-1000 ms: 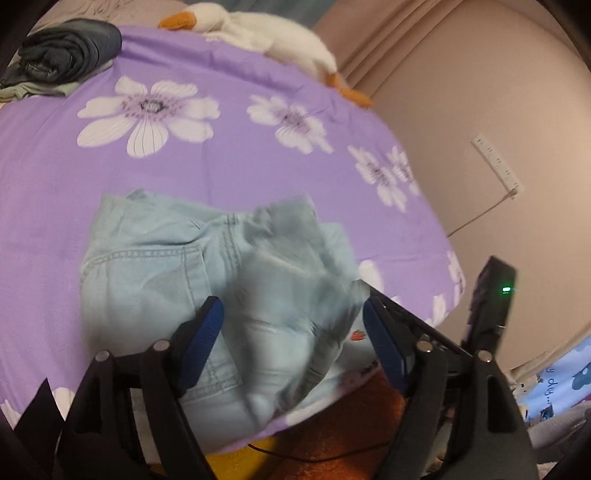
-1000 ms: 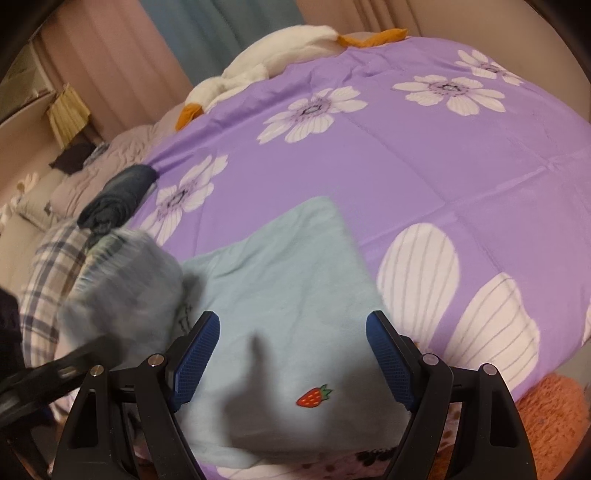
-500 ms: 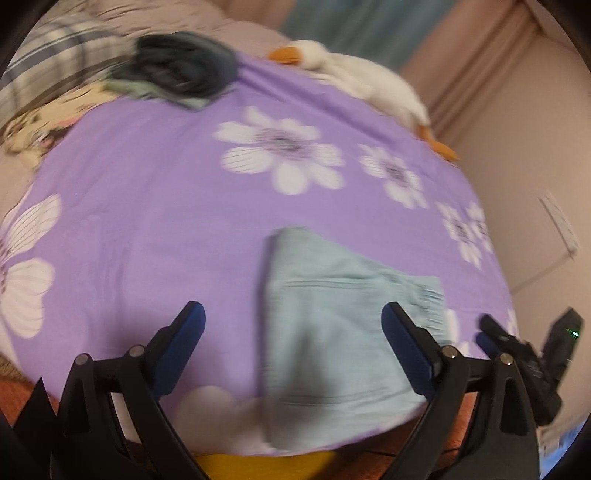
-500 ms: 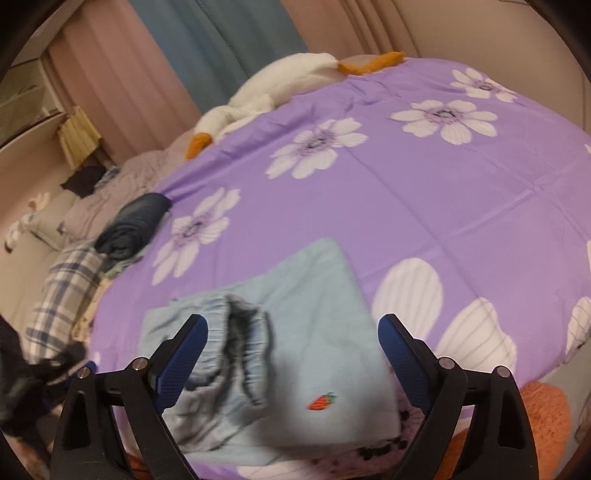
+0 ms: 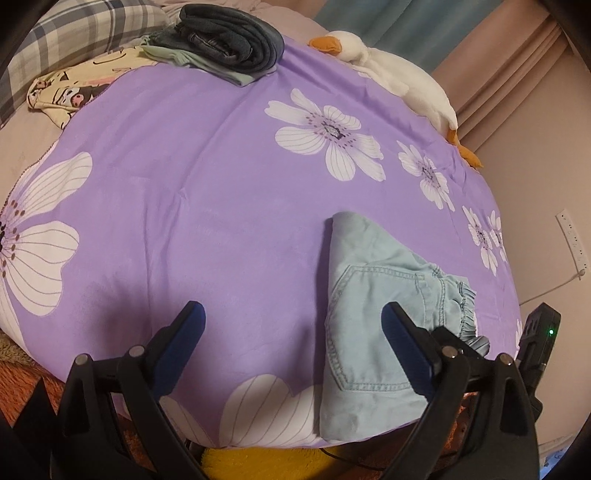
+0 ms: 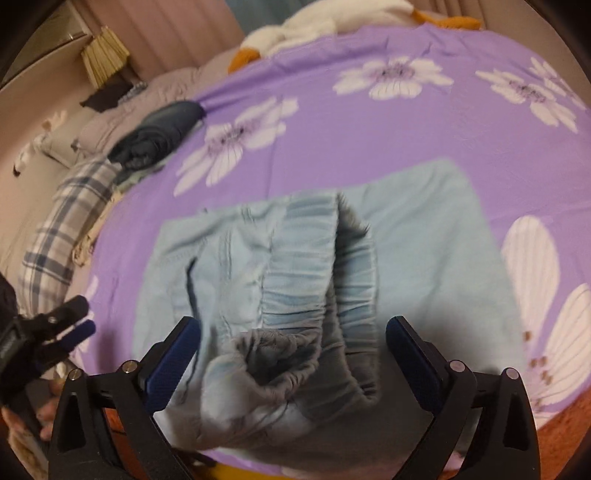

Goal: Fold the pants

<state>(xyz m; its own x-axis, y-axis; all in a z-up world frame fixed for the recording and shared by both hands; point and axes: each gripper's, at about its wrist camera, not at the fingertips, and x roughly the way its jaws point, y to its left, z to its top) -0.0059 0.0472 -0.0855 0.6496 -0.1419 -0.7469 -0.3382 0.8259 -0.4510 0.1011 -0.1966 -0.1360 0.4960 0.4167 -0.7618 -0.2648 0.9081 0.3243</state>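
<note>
The light blue denim pants (image 5: 373, 317) lie folded in a small stack on the purple flowered bedspread (image 5: 207, 192), near its front right edge. My left gripper (image 5: 291, 339) is open and empty, just left of the pants, with its right finger over their edge. In the right wrist view the pants (image 6: 317, 280) fill the middle, their elastic waistband bunched on top. My right gripper (image 6: 291, 350) is open, its fingers on either side of the waistband, not closed on it. The left gripper also shows in the right wrist view (image 6: 70, 325) at the far left.
A stack of folded dark clothes (image 5: 229, 40) lies at the bedspread's far edge, with a plaid pillow (image 5: 74, 33) and a cartoon-print cloth (image 5: 74, 92) beside it. A white plush goose (image 5: 391, 81) lies at the back right. A wall with a power strip (image 5: 572, 240) is at the right.
My left gripper has swung left, away from the pants. My right gripper has moved in over the pants, so the waistband now lies between its fingers.
</note>
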